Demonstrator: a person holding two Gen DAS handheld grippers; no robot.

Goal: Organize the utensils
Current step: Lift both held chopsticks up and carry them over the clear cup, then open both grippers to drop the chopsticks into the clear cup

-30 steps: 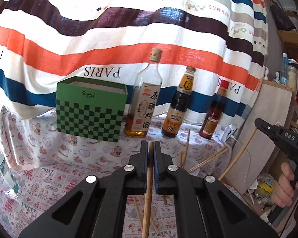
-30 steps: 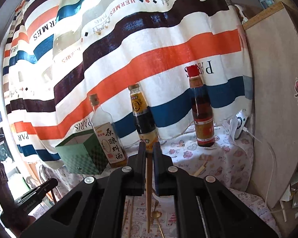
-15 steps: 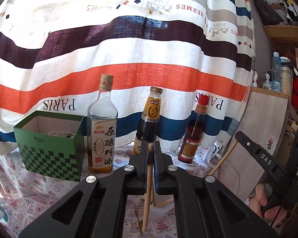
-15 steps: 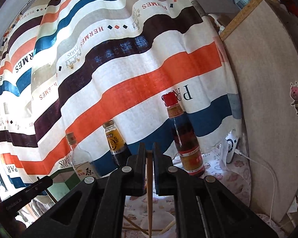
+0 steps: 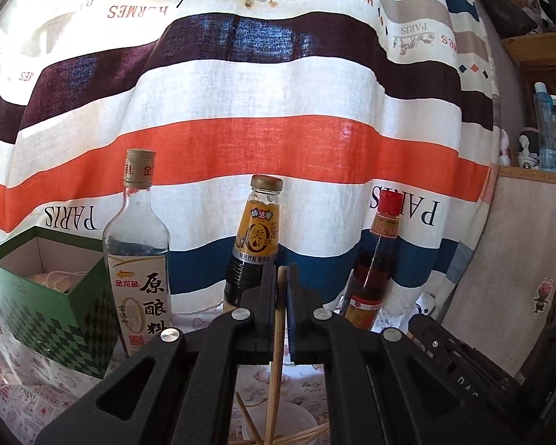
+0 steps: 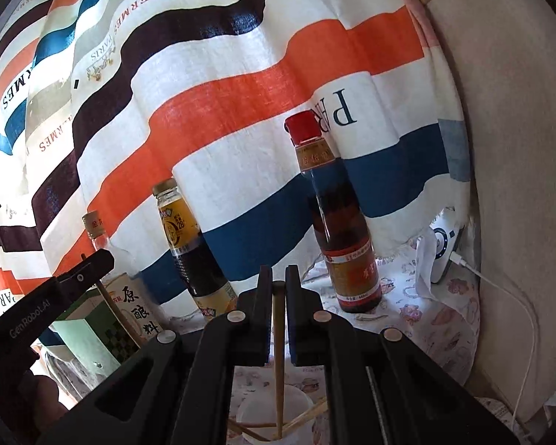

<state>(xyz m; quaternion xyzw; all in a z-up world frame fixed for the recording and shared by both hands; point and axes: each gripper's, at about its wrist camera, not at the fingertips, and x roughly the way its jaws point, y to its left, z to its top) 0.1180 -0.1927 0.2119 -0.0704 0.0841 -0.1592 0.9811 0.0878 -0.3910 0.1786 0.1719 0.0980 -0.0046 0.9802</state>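
My left gripper (image 5: 282, 278) is shut on a wooden chopstick (image 5: 274, 371) that hangs down between its fingers. Its lower end reaches a white cup (image 5: 296, 417) holding several other chopsticks. My right gripper (image 6: 278, 278) is shut on a second chopstick (image 6: 278, 352), whose tip stands inside the same white cup (image 6: 300, 404). In the right wrist view the left gripper (image 6: 92, 263) shows at the left edge, with its chopstick (image 6: 118, 311) slanting down from it. The right gripper's black body (image 5: 463, 367) fills the lower right of the left wrist view.
Three bottles stand in a row behind the cup: a clear one (image 5: 137, 259), a dark sauce one (image 5: 255, 248) and a red-capped one (image 5: 374, 259). An open green checked box (image 5: 52, 296) sits at the left. A striped cloth (image 5: 278, 148) hangs behind. A pale board (image 6: 507, 148) leans at the right.
Both grippers have moved in over the white cup, each still holding its chopstick. In the left wrist view the green box and bottles have slid left. The right chopstick's tip is now in the cup.
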